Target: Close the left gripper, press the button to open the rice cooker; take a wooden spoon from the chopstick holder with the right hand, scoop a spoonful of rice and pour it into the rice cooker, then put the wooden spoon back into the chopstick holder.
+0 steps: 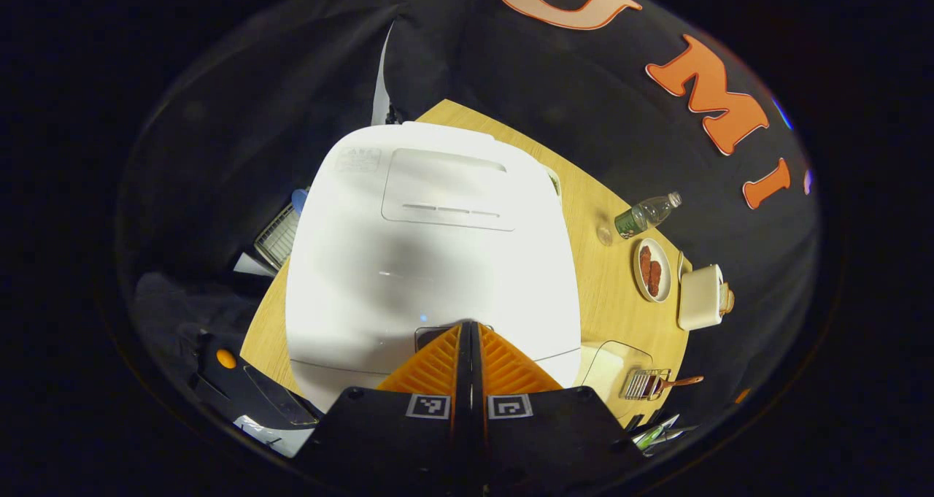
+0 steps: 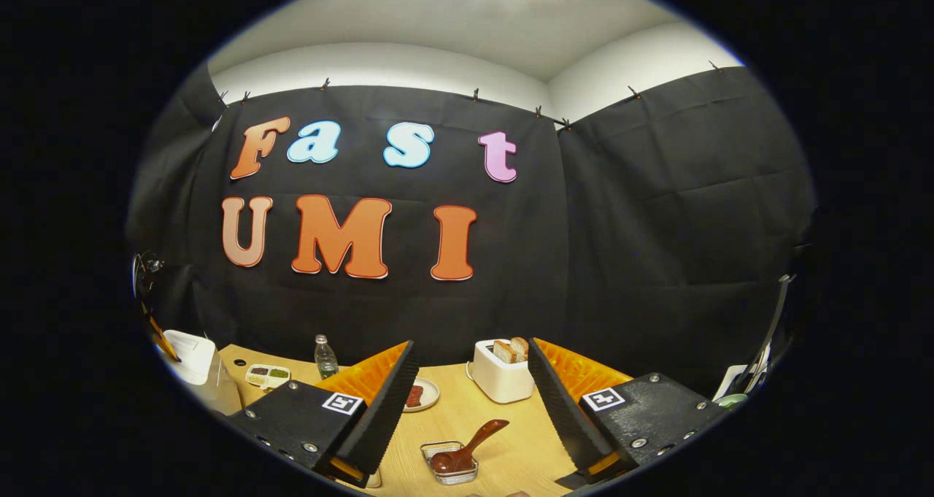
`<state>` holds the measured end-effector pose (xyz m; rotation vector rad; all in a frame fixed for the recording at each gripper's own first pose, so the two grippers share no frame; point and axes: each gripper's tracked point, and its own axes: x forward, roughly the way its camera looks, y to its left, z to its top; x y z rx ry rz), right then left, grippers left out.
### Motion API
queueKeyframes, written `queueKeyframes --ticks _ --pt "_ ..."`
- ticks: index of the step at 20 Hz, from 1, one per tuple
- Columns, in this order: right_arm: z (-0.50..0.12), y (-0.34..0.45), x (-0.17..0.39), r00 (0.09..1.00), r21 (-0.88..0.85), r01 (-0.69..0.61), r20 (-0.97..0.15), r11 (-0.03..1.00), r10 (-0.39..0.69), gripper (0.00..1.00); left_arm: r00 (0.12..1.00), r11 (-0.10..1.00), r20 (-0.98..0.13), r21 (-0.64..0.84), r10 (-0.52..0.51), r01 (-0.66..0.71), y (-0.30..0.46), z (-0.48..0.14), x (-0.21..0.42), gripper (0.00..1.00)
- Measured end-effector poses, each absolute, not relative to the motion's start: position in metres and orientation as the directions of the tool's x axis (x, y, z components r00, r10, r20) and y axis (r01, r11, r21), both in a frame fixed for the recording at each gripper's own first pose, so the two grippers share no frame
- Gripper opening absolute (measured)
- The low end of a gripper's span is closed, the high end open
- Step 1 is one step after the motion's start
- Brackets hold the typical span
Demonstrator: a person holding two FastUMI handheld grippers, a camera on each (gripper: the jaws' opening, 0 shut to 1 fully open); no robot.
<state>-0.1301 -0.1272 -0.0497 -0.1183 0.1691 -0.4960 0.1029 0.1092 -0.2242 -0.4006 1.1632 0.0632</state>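
While the rice cooker (image 1: pixel 430 256) sits lid-down at the table's (image 1: pixel 613 293) near-left corner, the left gripper (image 1: pixel 471 329), fingers pressed together, meets its front button (image 1: pixel 430 334); an off-centre push could slip off. The right gripper (image 2: pixel 473 391) hangs spread above the wooden spoon (image 2: pixel 467 442) in its wire holder (image 2: pixel 451 462).

Left claw (image 1: pixel 471 329) with fingers pressed together; right claw (image 2: pixel 473 387) spread wide.

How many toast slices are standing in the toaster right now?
2, side by side in the top of the toaster behind the wooden spoon, seen in the right gripper view; more could sit hidden lower in the slots.
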Motion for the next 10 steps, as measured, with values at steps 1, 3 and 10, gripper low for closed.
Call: queueKeyframes --ticks 1,3,10 --pt "-0.052 -0.126 -0.127 0.869 -0.149 0.456 -0.137 0.877 -0.476 0.94 0.408 0.931 -0.900 -0.272 -0.155 -0.246 0.110 -0.223 0.102 0.06" --pt "-0.056 -0.126 -0.125 0.875 -0.154 0.441 -0.147 0.884 -0.462 0.94 0.437 0.940 -0.887 -0.263 -0.147 -0.218 0.111 -0.210 0.103 0.05" --pt "-0.075 -0.137 -0.116 0.879 -0.146 0.413 -0.194 0.899 -0.435 0.94 0.662 0.947 -0.738 -0.291 -0.134 -0.133 0.107 -0.140 0.099 0.05"
